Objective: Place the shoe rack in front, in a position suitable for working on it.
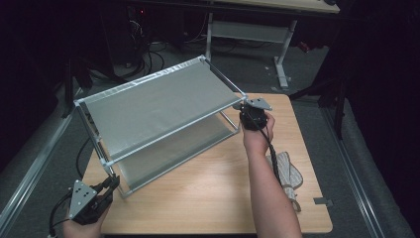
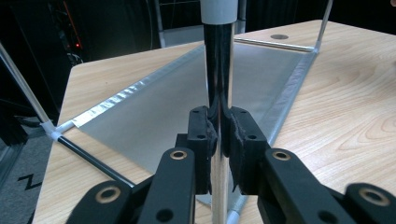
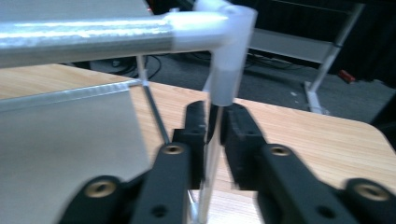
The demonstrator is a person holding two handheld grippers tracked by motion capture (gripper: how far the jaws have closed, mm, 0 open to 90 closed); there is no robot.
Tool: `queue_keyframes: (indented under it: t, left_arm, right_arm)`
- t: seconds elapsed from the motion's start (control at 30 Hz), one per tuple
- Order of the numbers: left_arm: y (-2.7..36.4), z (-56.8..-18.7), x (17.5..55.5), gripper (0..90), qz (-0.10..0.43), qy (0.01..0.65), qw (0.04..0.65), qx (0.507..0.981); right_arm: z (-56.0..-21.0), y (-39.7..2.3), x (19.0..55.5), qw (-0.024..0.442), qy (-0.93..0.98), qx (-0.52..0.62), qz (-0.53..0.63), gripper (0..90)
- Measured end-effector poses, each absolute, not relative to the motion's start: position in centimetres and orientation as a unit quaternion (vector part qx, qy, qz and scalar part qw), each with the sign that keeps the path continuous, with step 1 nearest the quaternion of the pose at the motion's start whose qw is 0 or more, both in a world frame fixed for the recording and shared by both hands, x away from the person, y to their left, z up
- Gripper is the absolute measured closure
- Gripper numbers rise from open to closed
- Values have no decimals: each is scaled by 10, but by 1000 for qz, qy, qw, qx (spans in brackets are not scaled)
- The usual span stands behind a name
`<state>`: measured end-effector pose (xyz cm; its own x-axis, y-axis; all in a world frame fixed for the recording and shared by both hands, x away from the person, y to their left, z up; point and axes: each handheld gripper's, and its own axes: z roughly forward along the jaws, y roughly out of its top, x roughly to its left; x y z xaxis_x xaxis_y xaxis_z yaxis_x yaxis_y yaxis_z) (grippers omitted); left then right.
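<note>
Now two grippers (image 1: 110,184) (image 1: 241,106) each pinching one post (image 2: 218,84) (image 3: 210,140) of two-shelf rack (image 1: 158,99).

Left claw (image 1: 110,184) clamped low at near left, right claw (image 1: 246,110) clamped, forearm outstretched

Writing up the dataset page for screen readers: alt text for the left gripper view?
The left gripper has its two black jaws shut on an upright chrome post of a two-tier rack. Behind it the rack's grey lower shelf lies over a light wooden table.
</note>
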<state>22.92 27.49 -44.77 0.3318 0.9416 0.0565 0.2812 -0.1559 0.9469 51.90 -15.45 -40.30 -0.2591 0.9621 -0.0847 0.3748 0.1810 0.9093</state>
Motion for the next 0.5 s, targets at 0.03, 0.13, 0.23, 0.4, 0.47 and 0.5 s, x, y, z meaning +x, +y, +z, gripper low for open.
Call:
queue_keyframes:
  t: [0.03,0.13,0.23,0.4,0.47,0.5]
  left_arm:
    - [274,-448,229,795,355,453,465,673]
    - [268,-448,227,795,352,445,468,678]
    - [260,-447,226,795,345,436,471,685]
    - [234,-447,226,789,337,401,476,706]
    - [223,-447,226,784,334,386,477,715]
    - [217,-447,227,782,332,380,478,719]
  right_arm:
    - [-403,-156,519,352,679,495,413,808]
    - [-402,-160,517,354,677,500,409,809]
    - [-402,-170,513,356,675,503,406,808]
    - [-402,-200,502,368,664,514,400,803]
    - [-402,-215,497,370,658,521,397,802]
    - [-402,-225,494,371,656,523,398,801]
